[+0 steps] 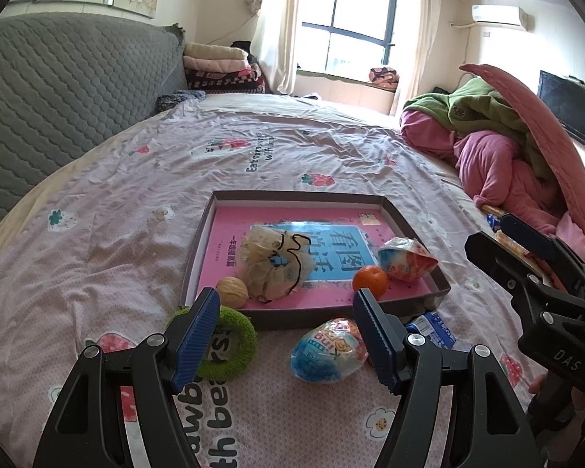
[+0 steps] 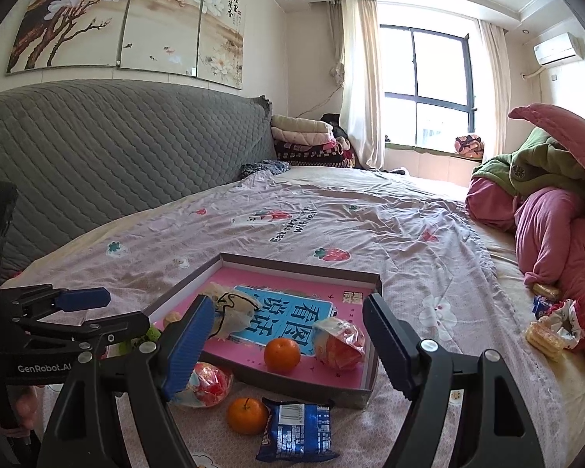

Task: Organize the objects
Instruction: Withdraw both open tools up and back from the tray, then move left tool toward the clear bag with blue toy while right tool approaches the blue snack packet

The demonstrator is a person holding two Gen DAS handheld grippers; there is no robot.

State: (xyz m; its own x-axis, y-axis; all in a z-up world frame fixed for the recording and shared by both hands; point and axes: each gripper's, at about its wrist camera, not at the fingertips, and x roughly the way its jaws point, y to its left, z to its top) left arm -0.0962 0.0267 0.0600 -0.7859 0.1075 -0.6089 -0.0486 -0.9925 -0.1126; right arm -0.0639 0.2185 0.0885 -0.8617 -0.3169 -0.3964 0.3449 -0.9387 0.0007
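Observation:
A shallow brown tray (image 1: 394, 206) (image 2: 298, 264) lined with a pink book lies on the bed. In it are a net pouch (image 1: 275, 263), a walnut (image 1: 232, 291), an orange (image 1: 369, 280) (image 2: 281, 355) and a wrapped egg toy (image 1: 406, 259) (image 2: 339, 342). Before the tray lie a second wrapped egg (image 1: 328, 349) (image 2: 206, 384), a green ring (image 1: 234, 341), a blue snack packet (image 2: 298, 429) (image 1: 433, 327) and a second orange (image 2: 247, 414). My left gripper (image 1: 288, 335) is open above the egg and ring. My right gripper (image 2: 288, 345) is open above the tray's near edge.
The bed sheet (image 1: 136, 202) spreads around the tray. A grey quilted headboard (image 2: 117, 156) stands at the left. Pink and green bedding (image 2: 546, 202) is piled at the right, with biscuit packets (image 2: 544, 337) and a scrunchie (image 2: 565, 321) beside it.

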